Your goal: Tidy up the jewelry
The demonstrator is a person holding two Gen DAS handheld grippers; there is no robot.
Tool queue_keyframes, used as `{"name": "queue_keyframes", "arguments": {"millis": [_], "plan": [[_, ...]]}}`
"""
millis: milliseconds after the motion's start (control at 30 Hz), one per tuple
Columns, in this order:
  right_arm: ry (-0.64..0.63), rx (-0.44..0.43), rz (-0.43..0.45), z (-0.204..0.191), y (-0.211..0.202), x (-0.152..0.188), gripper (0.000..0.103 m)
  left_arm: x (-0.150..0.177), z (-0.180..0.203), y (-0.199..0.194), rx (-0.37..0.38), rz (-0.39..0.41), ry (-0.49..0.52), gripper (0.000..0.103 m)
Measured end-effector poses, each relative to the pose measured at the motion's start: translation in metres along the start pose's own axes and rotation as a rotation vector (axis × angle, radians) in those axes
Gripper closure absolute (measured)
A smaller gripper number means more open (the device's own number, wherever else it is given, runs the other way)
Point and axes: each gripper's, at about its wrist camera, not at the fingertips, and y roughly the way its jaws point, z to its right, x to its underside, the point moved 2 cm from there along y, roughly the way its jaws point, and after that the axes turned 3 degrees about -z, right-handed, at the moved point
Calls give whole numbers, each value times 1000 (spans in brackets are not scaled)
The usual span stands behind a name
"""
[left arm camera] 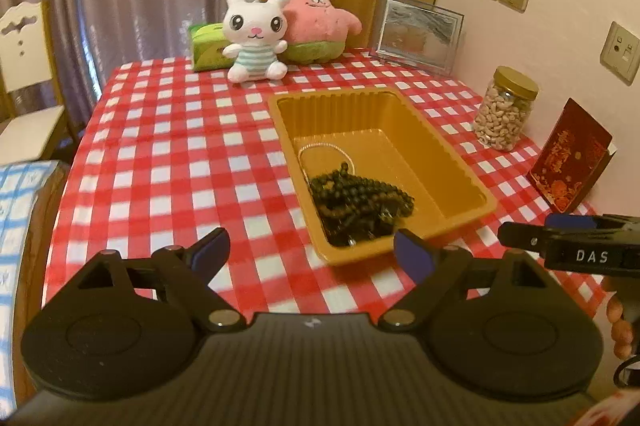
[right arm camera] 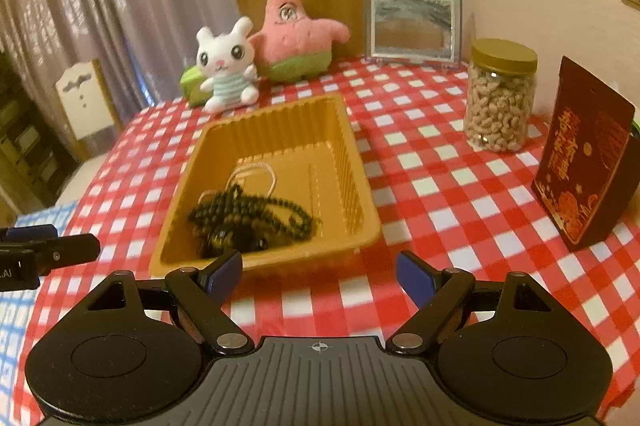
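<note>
Blue-padded fingers of the left tool (left arm camera: 312, 252) stand wide apart and hold nothing, poised above the red-and-white checked table (left arm camera: 168, 162) just short of the near rim of an orange tray (left arm camera: 452, 162). Inside the tray, at its near end, lies a heap of dark bead necklaces (left arm camera: 360, 204) with a thin pale chain (left arm camera: 320, 150) looped beside it. At the right edge the right tool (left arm camera: 560, 246) reaches in from the side, a hand (left arm camera: 622, 322) beneath it. Beyond the tray sit a white plush rabbit (left arm camera: 256, 34), a pink starfish plush (left arm camera: 316, 10), a picture frame (left arm camera: 418, 32), a jar of cashews (left arm camera: 506, 108) and a red card (left arm camera: 570, 158).

Seen from the right wrist, the right tool (right arm camera: 318, 276) is likewise spread wide and empty, hanging over the cloth just before the tray (right arm camera: 352, 162). The dark beads (right arm camera: 248, 218) rest in the tray's near half, the pale chain (right arm camera: 256, 174) behind them. One finger of the left tool (right arm camera: 52, 250) pokes in at the left.
</note>
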Motion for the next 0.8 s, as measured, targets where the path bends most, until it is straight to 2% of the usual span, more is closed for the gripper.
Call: {"name": "queue_keyframes", "arguments": {"millis": [200, 433, 800], "plan": [[-30, -48, -35, 7, -24, 17, 19, 27, 20, -22, -23, -64, -73, 15], [-54, -105, -64, 14, -57, 44, 19, 56, 48, -57, -69, -64, -88, 15], [-88, -143, -84, 24, -107, 80, 19, 97, 91, -106, -132, -50, -99, 15]]}}
